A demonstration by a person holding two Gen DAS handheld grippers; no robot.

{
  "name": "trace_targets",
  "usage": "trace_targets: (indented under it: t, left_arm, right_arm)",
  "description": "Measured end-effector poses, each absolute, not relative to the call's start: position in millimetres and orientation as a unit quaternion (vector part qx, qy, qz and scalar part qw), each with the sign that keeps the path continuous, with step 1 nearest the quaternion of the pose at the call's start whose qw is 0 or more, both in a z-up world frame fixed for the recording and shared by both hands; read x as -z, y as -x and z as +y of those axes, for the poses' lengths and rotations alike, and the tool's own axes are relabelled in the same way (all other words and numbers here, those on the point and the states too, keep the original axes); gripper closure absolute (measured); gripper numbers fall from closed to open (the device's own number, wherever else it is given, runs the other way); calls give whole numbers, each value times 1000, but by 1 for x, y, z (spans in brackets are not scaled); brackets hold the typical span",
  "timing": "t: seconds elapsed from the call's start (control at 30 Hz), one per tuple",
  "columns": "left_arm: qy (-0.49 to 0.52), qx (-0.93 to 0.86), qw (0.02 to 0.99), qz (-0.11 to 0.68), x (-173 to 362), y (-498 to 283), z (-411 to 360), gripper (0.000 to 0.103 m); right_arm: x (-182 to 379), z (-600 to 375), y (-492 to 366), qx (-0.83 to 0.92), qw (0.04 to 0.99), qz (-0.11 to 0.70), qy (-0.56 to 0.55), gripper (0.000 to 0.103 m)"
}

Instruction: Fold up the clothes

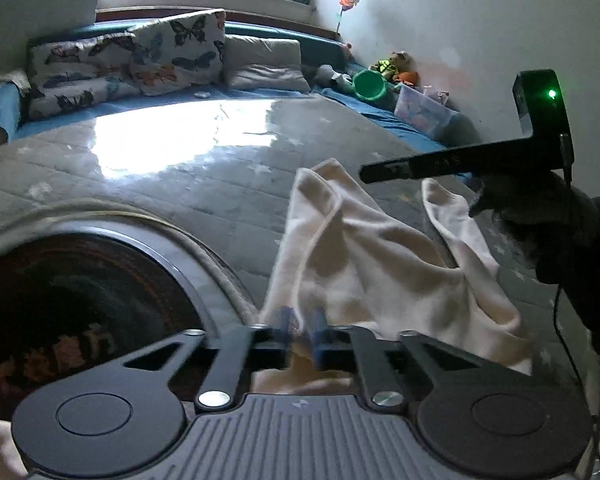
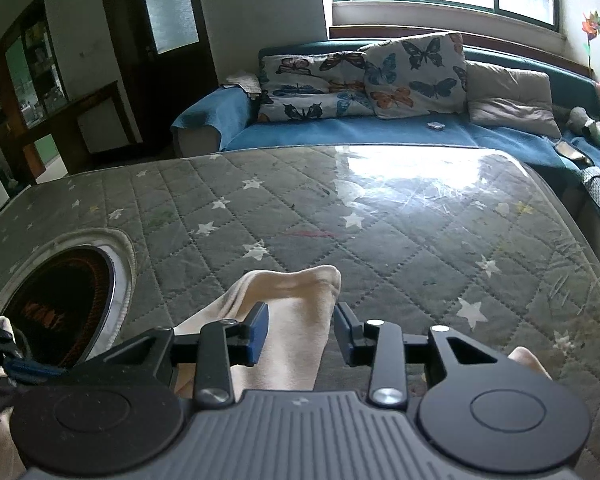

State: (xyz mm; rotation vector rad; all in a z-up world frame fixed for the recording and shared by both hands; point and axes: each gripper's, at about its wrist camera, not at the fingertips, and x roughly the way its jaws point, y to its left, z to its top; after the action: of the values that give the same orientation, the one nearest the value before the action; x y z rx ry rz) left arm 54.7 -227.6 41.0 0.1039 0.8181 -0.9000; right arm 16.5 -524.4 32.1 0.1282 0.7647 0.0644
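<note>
A cream garment [image 1: 364, 264] hangs bunched above the grey quilted table cover [image 1: 204, 184]. My left gripper [image 1: 302, 330] has its blue pads nearly together on the garment's lower edge, blurred. At the right, a gloved hand [image 1: 540, 216] holds the right gripper [image 1: 366, 172] level at the garment's raised top. In the right wrist view, my right gripper [image 2: 302, 334] grips a thick fold of the garment [image 2: 296, 320], whose tip sticks out past the pads. The left gripper [image 2: 20, 368] shows at the lower left edge with cream cloth around it.
A round dark glass plate [image 1: 72, 300] is set into the table cover at the left. Behind the table stand a blue sofa [image 2: 340, 132] with butterfly pillows [image 2: 412, 76], a green basin [image 1: 370, 84], toys and a clear box [image 1: 420, 110]. A dark door [image 2: 160, 40] is at far left.
</note>
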Motion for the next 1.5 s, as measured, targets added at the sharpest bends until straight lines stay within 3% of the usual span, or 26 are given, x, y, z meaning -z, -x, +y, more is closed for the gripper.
trace_targets:
  t: [0.4, 0.6, 0.67, 0.8, 0.9, 1.17, 1.33, 1.5]
  left_arm:
    - [-165, 306, 907, 238, -83, -87, -219, 97]
    - [-212, 265, 909, 243, -60, -108, -229, 97]
    - [-218, 260, 907, 249, -54, -113, -229, 97]
    - [-218, 252, 907, 258, -44, -123, -229, 97]
    - [-221, 243, 908, 259, -41, -128, -226, 97]
    - [-221, 207, 914, 270, -34, -155, -222, 97]
    - [-184, 202, 913, 302, -29, -175, -215, 97]
    - [-172, 205, 914, 307, -32, -170, -206, 92]
  right_arm:
    - [-21, -535, -36, -27, 917, 390, -84, 67]
    - [-13, -532, -49, -31, 913, 399, -78, 68]
    - [-11, -531, -53, -33, 911, 404, -77, 72]
    - [-5, -527, -63, -34, 908, 413, -67, 93]
    - [-6, -522, -68, -34, 912, 404, -62, 99]
    - [-11, -511, -96, -33, 922, 383, -36, 100]
    - [-11, -508, -107, -38, 920, 389, -23, 91]
    - [-22, -510, -83, -53, 919, 392, -6, 91]
